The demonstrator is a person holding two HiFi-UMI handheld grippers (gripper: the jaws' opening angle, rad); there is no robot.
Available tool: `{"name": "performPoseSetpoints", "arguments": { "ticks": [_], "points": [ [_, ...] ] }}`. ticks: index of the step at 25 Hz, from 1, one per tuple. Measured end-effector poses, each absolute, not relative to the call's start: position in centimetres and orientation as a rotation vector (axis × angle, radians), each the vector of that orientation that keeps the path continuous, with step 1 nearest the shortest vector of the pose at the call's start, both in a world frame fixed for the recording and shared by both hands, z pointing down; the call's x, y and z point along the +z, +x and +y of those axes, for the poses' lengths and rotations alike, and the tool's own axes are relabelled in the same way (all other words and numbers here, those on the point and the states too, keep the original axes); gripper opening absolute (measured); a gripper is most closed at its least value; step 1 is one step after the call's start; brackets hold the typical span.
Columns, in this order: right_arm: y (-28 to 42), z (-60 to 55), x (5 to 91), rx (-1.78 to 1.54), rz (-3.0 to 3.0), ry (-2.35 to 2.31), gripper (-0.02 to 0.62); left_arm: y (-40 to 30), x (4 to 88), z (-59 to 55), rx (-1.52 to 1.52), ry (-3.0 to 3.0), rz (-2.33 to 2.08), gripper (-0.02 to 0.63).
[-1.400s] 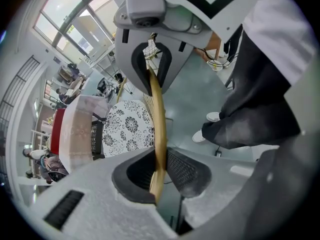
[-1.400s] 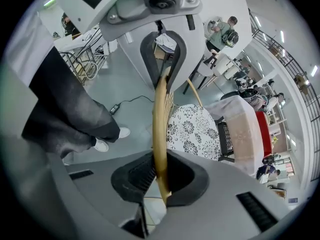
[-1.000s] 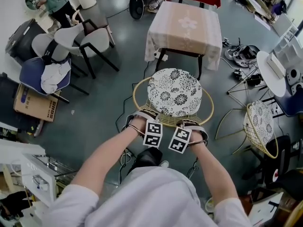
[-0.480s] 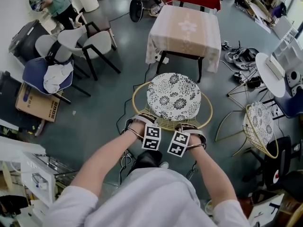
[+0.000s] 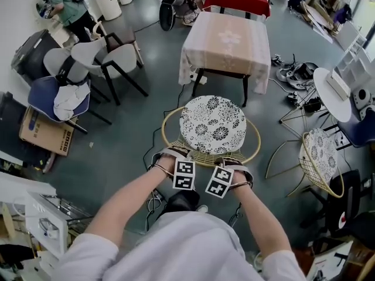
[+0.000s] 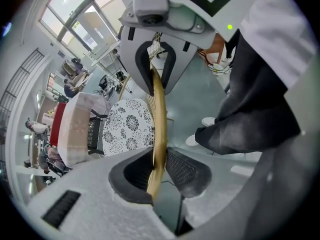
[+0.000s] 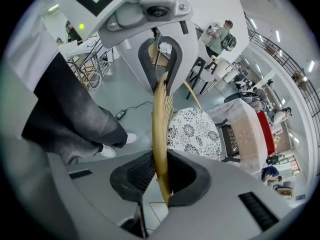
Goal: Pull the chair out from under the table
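The rattan chair (image 5: 253,146) with a black-and-white floral cushion (image 5: 212,124) stands on the grey floor, a short gap in front of the table (image 5: 227,40) with its pale cloth. Both grippers hold the near part of the rim from above. My left gripper (image 5: 176,156) is shut on the rim (image 6: 158,119), which runs between its pads (image 6: 187,171). In my right gripper (image 5: 232,164) the rim (image 7: 161,129) lies between the pads (image 7: 134,176) and still touches them while the jaws are opening.
A second rattan chair (image 5: 321,157) stands at the right, below a round white table (image 5: 340,89). Grey chairs (image 5: 111,54), a blue chair (image 5: 58,95) and a cardboard box (image 5: 44,130) fill the left. A person (image 5: 67,7) stands far left. Cables lie by my feet.
The chair and both grippers hold their places on the rim. Only the head view has drifted slightly.
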State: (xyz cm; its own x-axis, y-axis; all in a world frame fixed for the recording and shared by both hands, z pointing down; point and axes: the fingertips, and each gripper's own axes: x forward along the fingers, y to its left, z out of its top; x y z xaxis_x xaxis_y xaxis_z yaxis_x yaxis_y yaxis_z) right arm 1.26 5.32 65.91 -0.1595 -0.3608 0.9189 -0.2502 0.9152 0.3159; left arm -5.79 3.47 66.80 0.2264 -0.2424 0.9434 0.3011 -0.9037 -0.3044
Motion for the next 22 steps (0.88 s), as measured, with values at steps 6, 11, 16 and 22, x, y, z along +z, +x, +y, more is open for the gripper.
{"name": "performPoseSetpoints", "arguments": {
  "ticks": [6,11,16,22],
  "points": [
    [1.4,5.3,64.6,-0.01,-1.811,0.536,0.087,-5.8,65.7,3.6,-1.682,-2.158,0.011,0.072],
    [1.9,5.5,63.8,0.039,-1.842,0.618,0.092,-5.6,64.6,4.0,-1.655,-2.23,0.079,0.072],
    [2.0,6.0,62.7,0.077,-1.867,0.687,0.091,-5.4,63.1,4.2,-1.607,-2.297,0.158,0.072],
    [2.5,6.1,60.6,0.134,-1.913,0.809,0.062,-3.7,60.8,4.7,-1.502,-2.402,0.261,0.072]
  ]
}}
